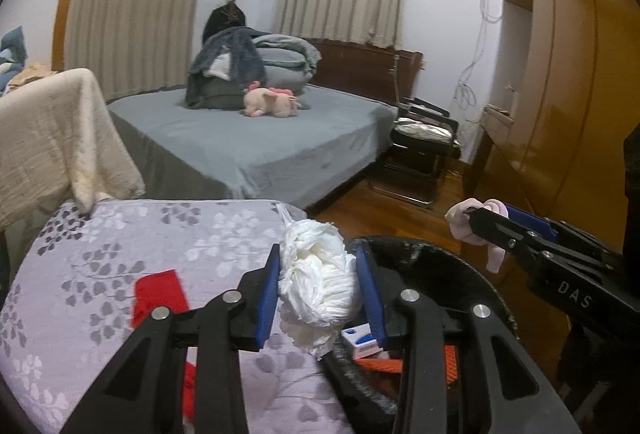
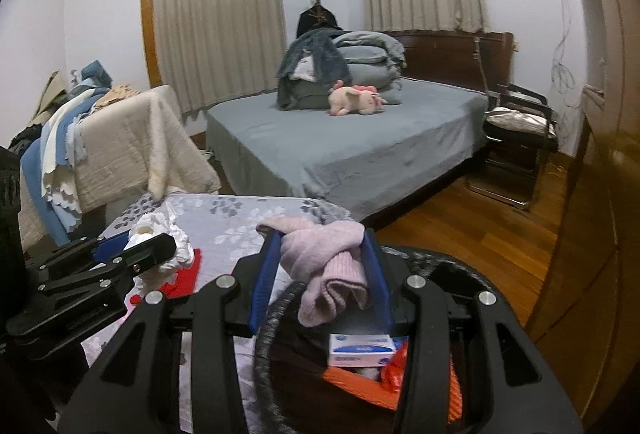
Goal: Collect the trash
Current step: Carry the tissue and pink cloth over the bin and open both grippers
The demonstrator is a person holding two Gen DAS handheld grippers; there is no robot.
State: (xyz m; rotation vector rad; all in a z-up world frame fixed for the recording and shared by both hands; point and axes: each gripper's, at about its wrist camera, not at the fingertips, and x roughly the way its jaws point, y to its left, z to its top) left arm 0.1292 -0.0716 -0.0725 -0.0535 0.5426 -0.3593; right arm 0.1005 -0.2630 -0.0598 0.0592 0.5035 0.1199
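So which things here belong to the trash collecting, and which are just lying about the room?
Part of the job:
- white crumpled tissue, held in left gripper
- pink knitted cloth, held in right gripper
- black bin, already holding a small white-and-blue box and orange wrappers

Just lying about:
- pink plush toy
- folded bedding
- chair
- red cloth

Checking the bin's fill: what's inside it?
Inside the black bin: a white-and-blue box resting on orange packaging. Anything deeper is covered.
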